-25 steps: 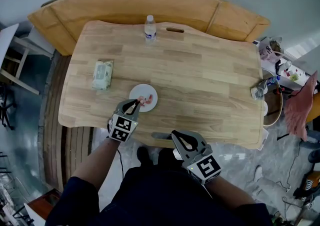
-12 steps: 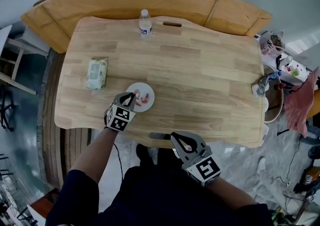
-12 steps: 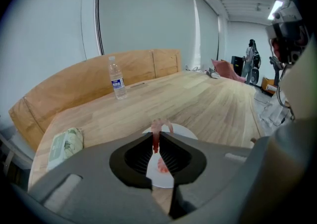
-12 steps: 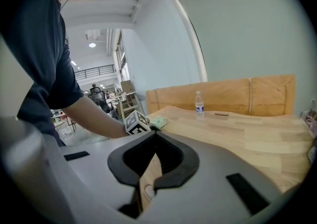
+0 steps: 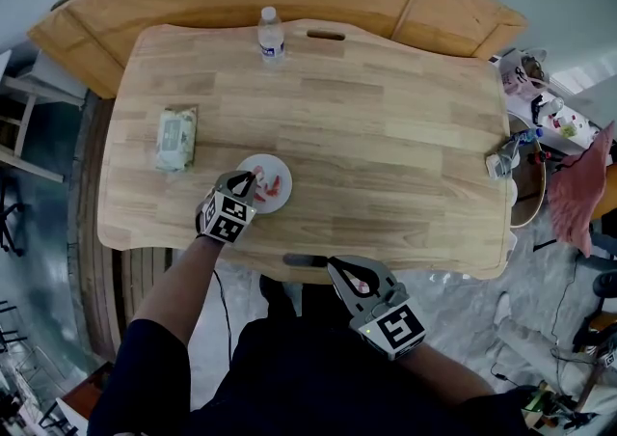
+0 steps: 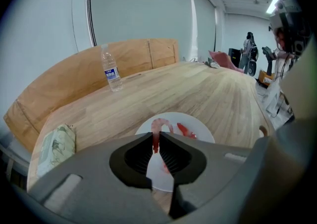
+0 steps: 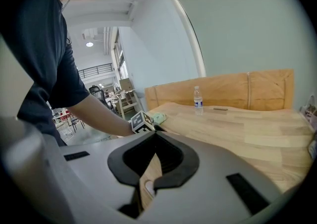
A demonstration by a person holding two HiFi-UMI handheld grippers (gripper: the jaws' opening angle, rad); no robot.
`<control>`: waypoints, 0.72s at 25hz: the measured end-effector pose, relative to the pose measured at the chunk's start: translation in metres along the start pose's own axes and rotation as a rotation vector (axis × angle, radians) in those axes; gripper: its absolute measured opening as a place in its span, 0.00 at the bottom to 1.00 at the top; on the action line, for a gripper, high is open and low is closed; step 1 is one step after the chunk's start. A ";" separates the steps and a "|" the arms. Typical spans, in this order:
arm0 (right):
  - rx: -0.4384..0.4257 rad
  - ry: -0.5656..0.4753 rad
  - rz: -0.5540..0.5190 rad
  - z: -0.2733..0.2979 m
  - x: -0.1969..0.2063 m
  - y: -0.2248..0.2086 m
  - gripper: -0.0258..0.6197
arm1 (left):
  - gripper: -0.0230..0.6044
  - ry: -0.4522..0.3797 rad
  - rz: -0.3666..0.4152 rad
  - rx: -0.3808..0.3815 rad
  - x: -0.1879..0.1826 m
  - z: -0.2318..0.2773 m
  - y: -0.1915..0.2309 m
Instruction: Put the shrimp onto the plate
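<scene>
Our left gripper (image 6: 155, 138) has its jaws closed on the tail end of a pink shrimp (image 6: 156, 124). The shrimp's curled body shows over the near part of the white plate (image 6: 198, 124); we cannot tell whether it touches the plate. A second shrimp (image 6: 187, 130), redder, lies on the plate just to the right of it. The plate sits near the front left of the wooden surface (image 5: 386, 135). A pack of wipes (image 5: 176, 138) lies to its left, and a water bottle (image 5: 271, 36) stands upright at the far edge. Our right gripper (image 7: 155, 135) hangs at the near edge of the surface, well apart from the plate, its jaws together with nothing between them.
</scene>
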State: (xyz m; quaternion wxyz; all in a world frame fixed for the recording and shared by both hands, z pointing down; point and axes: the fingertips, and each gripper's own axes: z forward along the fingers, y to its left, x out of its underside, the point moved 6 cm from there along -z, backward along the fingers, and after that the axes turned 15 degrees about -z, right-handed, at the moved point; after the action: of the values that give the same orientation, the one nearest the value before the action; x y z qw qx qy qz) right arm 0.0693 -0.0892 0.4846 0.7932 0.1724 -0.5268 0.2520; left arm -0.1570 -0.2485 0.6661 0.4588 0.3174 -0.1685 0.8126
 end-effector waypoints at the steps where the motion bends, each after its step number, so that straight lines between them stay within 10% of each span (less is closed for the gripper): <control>1: 0.002 0.003 0.003 0.000 0.001 -0.001 0.05 | 0.11 0.007 0.005 0.000 0.001 0.002 0.001; 18: 0.023 0.015 0.027 0.004 0.006 -0.014 0.06 | 0.11 0.068 0.066 0.029 0.009 0.029 0.000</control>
State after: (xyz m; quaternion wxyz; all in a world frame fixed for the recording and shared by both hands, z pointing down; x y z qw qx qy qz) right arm 0.0766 -0.1013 0.4912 0.7915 0.1726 -0.5204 0.2701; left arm -0.1498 -0.2595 0.6935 0.4325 0.2904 -0.1515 0.8400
